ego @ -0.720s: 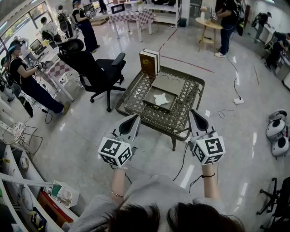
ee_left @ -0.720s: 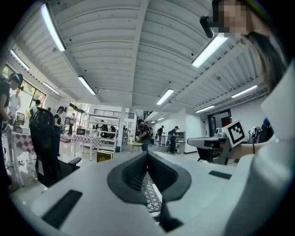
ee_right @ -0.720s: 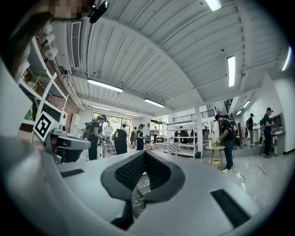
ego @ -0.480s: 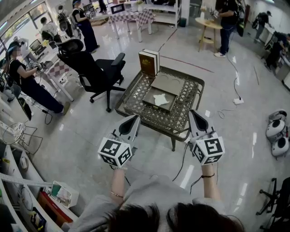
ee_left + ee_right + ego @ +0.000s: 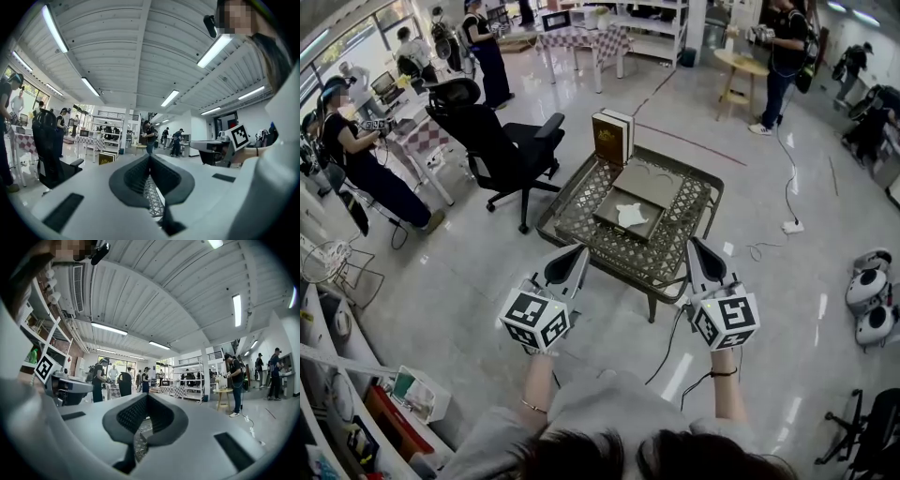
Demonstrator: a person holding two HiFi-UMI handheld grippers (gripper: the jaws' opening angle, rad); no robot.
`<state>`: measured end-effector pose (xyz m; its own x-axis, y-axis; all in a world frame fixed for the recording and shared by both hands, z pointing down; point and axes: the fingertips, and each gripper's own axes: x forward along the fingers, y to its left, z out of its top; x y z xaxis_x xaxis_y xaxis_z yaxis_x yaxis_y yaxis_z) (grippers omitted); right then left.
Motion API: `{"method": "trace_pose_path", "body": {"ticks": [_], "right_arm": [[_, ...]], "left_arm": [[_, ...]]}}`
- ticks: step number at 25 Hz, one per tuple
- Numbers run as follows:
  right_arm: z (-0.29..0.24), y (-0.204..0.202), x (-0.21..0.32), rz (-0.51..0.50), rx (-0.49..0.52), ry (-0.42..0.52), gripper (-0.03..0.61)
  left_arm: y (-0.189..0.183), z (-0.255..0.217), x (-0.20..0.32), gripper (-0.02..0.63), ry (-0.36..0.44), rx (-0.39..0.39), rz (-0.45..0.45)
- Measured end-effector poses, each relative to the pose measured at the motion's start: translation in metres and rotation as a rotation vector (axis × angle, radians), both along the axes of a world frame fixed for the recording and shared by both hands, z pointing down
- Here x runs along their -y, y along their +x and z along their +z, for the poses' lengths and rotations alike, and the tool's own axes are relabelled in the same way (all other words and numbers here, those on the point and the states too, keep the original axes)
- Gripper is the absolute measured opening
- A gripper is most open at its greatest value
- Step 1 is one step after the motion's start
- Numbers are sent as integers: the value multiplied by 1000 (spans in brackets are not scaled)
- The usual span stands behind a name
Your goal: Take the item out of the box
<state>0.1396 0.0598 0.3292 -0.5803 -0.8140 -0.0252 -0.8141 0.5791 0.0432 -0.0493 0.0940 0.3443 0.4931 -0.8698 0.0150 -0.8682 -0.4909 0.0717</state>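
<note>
Jaws of left hand-held gripper [image 5: 578, 251] pressed together, nothing between. Right hand-held gripper [image 5: 695, 246] likewise closed and empty. Both held low, apart, just short of worktop [image 5: 667, 257], a metal lattice. Open box [image 5: 614, 225] near its middle; white item [image 5: 631, 214] lies inside. Flat lid [image 5: 649, 180] against the box's far side. Upright book [image 5: 611, 137] at far corner. Black chair [image 5: 492, 141] beyond, left.
</note>
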Motion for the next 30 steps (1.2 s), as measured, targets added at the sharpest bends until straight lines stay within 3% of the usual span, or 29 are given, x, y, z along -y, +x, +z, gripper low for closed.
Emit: {"method": "trace_pose_path", "body": {"ticks": [10,17,30], "right_arm": [[2,-23,10,-72,-8,-8,21],[7,-30,34,-71,4,-22,21],[20,-61,116,3,12,-56,21]], "left_arm": [[-5,-2,-6,17,-6,-24,-53],[-18,3,18,18,-13,-33,-60],[-41,15,120,17,-40,-51,58]]}}
